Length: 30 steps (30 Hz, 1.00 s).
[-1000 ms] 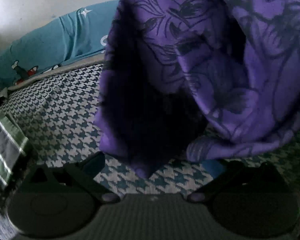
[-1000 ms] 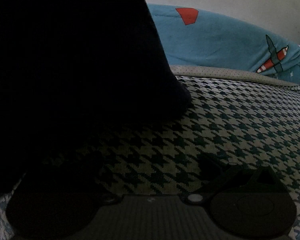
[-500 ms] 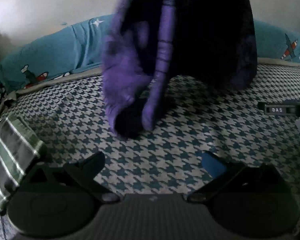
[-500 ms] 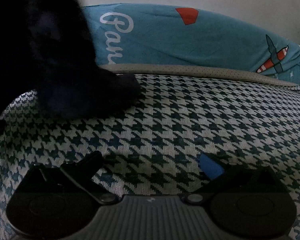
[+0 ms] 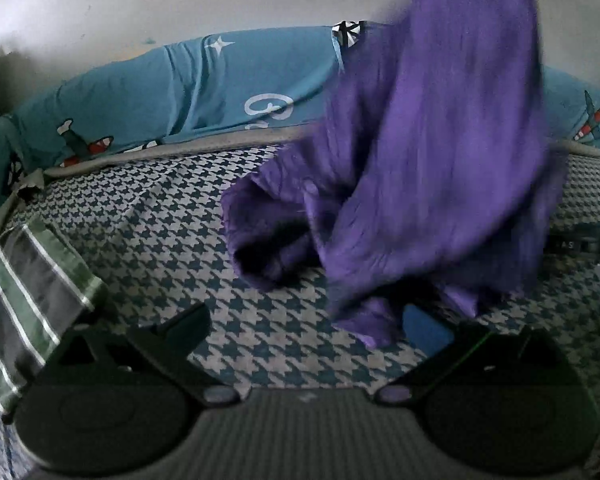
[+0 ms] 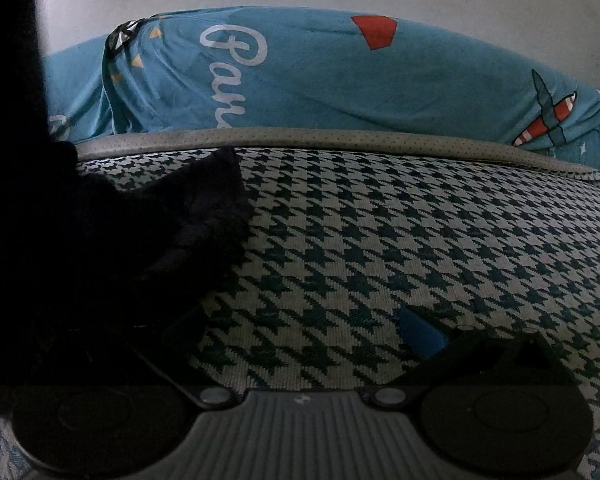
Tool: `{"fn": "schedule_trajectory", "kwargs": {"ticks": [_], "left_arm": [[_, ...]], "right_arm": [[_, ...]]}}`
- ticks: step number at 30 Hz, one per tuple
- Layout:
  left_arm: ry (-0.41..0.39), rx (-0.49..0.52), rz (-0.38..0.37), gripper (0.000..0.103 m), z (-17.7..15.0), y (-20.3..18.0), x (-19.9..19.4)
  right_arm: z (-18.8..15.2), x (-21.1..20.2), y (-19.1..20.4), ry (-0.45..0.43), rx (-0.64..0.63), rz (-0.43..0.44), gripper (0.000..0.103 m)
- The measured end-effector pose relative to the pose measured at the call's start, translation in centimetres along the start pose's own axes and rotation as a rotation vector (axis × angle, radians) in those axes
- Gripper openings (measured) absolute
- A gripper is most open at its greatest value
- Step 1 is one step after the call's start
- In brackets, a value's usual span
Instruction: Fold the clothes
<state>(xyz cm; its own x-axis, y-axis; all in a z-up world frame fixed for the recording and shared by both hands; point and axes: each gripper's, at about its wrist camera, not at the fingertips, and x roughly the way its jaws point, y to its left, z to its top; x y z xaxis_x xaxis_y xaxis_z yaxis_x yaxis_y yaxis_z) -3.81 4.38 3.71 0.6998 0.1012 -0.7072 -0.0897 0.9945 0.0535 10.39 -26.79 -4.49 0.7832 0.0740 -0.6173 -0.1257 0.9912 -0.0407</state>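
Note:
A purple garment (image 5: 432, 184) hangs from above the frame in the left wrist view. Its bunched lower folds rest on the houndstooth bed cover (image 5: 160, 232). My left gripper (image 5: 306, 332) is open just in front of it, and the cloth's lowest tip lies beside the blue pad of the right finger (image 5: 424, 334). In the right wrist view the same garment (image 6: 112, 240) shows as a dark, backlit mass at the left, hanging over the left finger. My right gripper (image 6: 300, 332) is open with only bed cover (image 6: 420, 240) between its fingers.
A folded green and grey striped garment (image 5: 28, 292) lies at the left edge of the bed. A teal bolster with aeroplane prints (image 5: 148, 92) (image 6: 340, 80) runs along the back against a pale wall. A dark device (image 5: 580, 244) pokes in at the right edge.
The purple garment has swung away from the left camera, then rightward and down onto the bed. In the right view it has drawn off to the left, uncovering the bed cover. Both grippers stayed open.

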Motion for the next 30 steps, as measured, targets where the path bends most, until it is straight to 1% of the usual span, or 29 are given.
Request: {"fn": "schedule_trajectory", "kwargs": {"ticks": [17, 21, 24, 30], "left_arm": [[0.022, -0.010, 0.026, 0.103, 0.4, 0.0, 1.0], [0.011, -0.023, 0.020, 0.103, 1.1, -0.3, 1.1], [0.019, -0.040, -0.005, 0.103, 1.7, -0.4, 1.3], [0.063, -0.040, 0.019, 0.103, 1.8, -1.2, 2.9]], "right_arm": [[0.0, 0.2, 0.1, 0.001, -0.002, 0.000, 0.103], [0.0, 0.2, 0.1, 0.000, -0.001, 0.000, 0.103], [0.0, 0.2, 0.1, 0.000, -0.001, 0.000, 0.103], [-0.1, 0.3, 0.1, 0.000, -0.002, 0.000, 0.103]]}}
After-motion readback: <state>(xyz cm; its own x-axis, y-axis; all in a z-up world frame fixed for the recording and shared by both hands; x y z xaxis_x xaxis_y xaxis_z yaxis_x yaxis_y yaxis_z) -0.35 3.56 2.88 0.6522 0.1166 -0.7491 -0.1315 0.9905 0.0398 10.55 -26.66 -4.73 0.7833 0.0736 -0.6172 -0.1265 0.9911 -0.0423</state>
